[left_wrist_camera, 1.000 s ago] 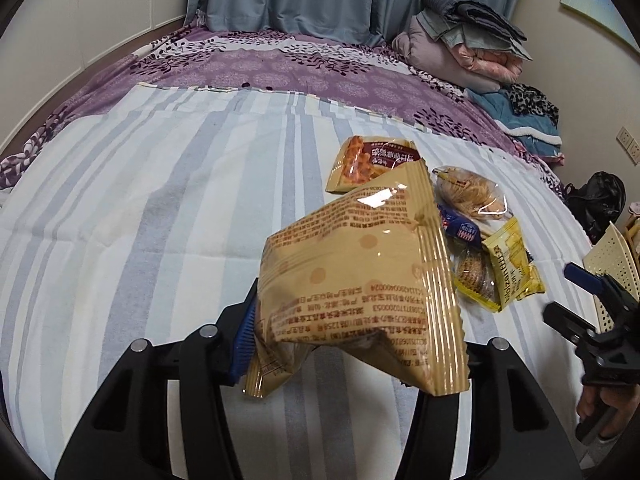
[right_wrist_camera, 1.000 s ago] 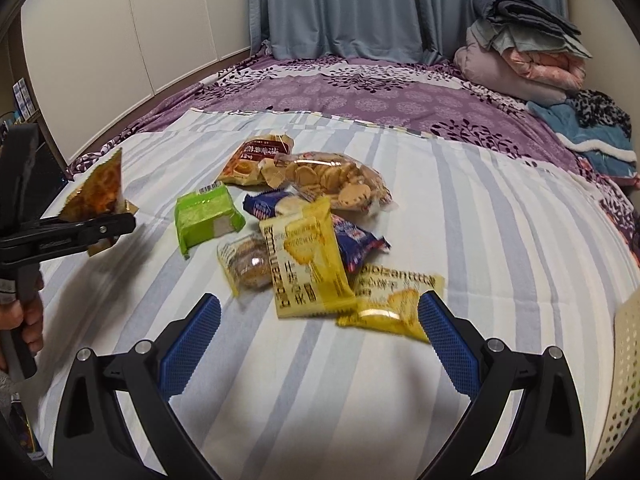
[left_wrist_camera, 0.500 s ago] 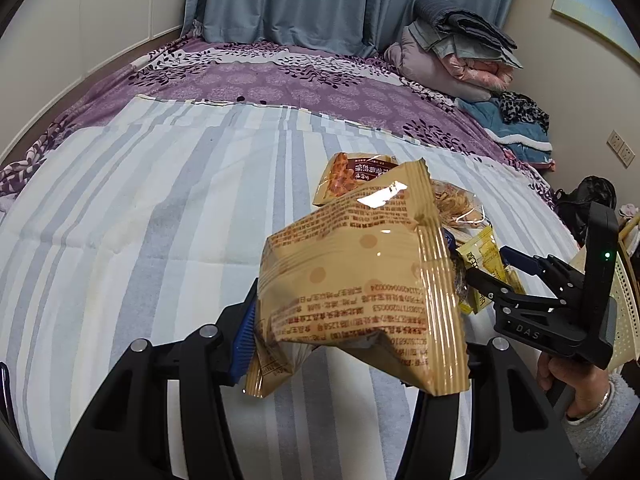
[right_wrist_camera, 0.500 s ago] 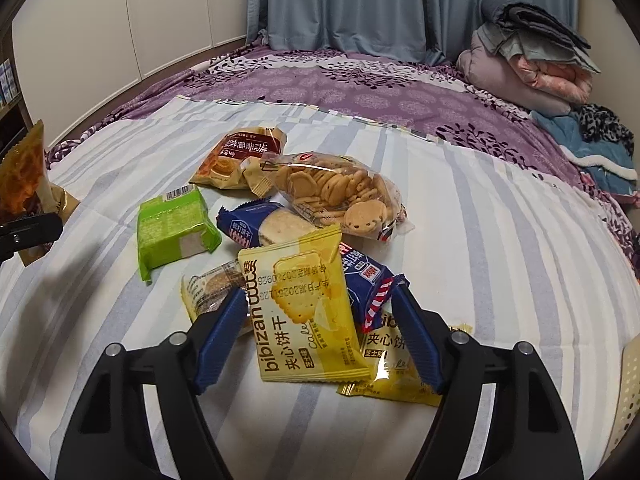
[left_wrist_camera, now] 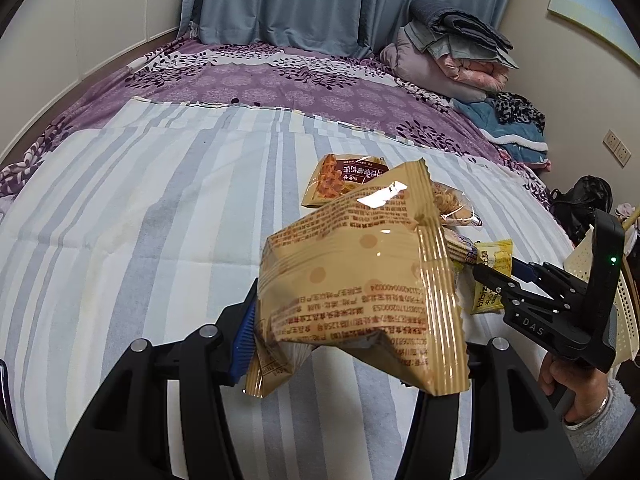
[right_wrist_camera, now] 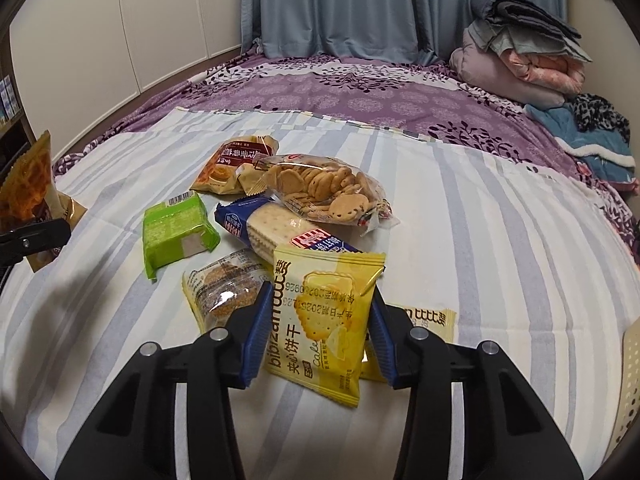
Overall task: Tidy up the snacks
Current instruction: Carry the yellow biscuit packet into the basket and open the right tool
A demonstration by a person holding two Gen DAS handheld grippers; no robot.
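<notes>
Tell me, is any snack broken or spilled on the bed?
No, nothing is spilled or torn. The packets just lie in a messy heap: the clear bag of round cookies rests across the blue cracker pack, and one yellow biscuit packet overlaps another.

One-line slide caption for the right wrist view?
Right gripper shut on a yellow biscuit packet among snacks on the striped bedspread.

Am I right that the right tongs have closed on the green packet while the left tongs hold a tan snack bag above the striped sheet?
Not quite. The right tongs are shut on the yellow biscuit packet, not the green packet, which lies untouched further left, as the right wrist view shows. The left tongs do hold the tan snack bag above the striped sheet.
</notes>
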